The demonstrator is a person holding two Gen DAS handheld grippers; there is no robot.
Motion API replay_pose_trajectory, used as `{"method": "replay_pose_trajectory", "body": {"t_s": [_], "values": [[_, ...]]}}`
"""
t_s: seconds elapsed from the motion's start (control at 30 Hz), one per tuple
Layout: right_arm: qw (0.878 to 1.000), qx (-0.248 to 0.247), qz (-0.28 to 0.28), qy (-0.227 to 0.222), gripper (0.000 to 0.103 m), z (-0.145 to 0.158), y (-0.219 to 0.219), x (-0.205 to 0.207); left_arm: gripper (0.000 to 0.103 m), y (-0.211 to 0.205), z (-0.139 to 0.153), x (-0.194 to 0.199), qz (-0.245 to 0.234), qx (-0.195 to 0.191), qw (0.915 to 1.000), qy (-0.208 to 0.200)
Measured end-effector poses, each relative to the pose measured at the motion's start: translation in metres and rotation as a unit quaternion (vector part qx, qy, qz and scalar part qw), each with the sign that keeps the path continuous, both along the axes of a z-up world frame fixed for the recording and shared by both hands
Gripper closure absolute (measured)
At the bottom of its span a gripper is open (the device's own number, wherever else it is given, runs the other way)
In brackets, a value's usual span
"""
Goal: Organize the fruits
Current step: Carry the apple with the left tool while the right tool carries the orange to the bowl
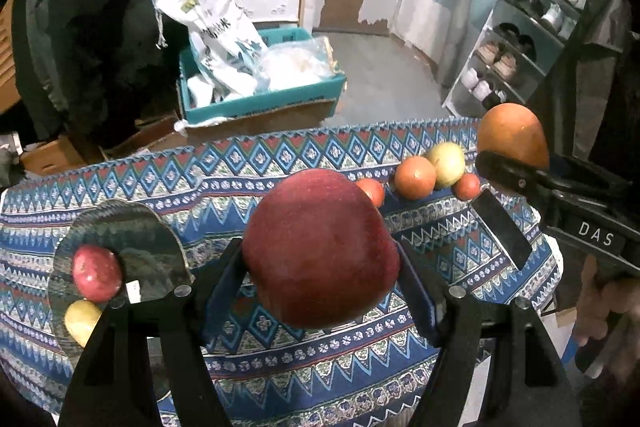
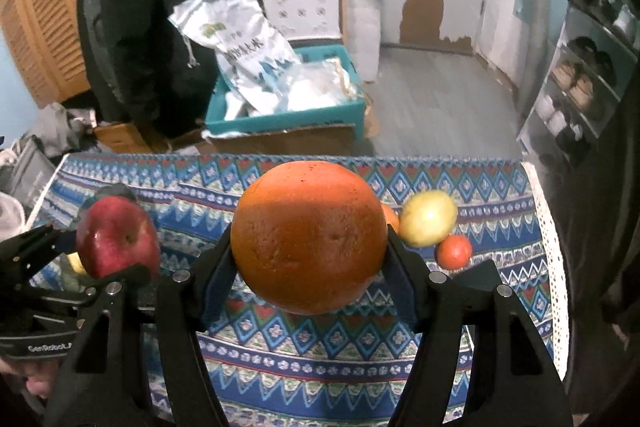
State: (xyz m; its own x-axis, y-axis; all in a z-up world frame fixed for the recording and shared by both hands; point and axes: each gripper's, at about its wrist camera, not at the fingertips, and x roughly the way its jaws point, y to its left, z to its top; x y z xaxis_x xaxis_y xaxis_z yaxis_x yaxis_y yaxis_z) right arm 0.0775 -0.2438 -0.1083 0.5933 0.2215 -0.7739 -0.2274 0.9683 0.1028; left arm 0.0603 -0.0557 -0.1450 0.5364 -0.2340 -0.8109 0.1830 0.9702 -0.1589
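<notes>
Nearest, in the left wrist view: left gripper (image 1: 320, 259) clamped on a large red apple (image 1: 318, 247), held clear above the patterned tablecloth (image 1: 280, 355). Likewise in the right wrist view: right gripper (image 2: 308, 247) clamped on a big orange (image 2: 308, 237), also lifted off the cloth. Risk here: round, smooth fruit pinched only at its sides, so likely to roll forward out of the pads on any tilt or jolt; too hard a squeeze, probably a bruise on the apple.

Off to the left: a silvery plate (image 1: 132, 227) already carrying a small red apple (image 1: 96, 271) and a yellow fruit (image 1: 82, 321), both near the front rim. Crowded edge, so a careless set-down apt to knock one off onto the cloth, or tip the light plate.

Further back on the right: loose cluster of a pale yellow apple (image 1: 447, 165), a mid-sized orange (image 1: 415, 177) and two small tangerines (image 1: 467, 186) (image 1: 371, 190), close to the table's far edge. Any nudge there, and a roll to the floor

Both tools close side by side, so a collision possible on crossing paths
</notes>
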Motion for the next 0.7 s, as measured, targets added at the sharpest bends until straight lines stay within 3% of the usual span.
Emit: {"method": "replay_pose_trajectory", "body": {"t_s": [0.37, 0.7], "values": [[0.999, 0.01, 0.034, -0.021, 0.036, 0.022, 0.035, -0.004, 0.028, 0.032, 0.019, -0.013, 0.027, -0.005, 0.9994, -0.02], [0.997, 0.021, 0.075, -0.016, 0.036, 0.023, 0.084, 0.0, 0.028, 0.073, 0.014, -0.021, 0.063, -0.014, 0.9978, -0.016]]}}
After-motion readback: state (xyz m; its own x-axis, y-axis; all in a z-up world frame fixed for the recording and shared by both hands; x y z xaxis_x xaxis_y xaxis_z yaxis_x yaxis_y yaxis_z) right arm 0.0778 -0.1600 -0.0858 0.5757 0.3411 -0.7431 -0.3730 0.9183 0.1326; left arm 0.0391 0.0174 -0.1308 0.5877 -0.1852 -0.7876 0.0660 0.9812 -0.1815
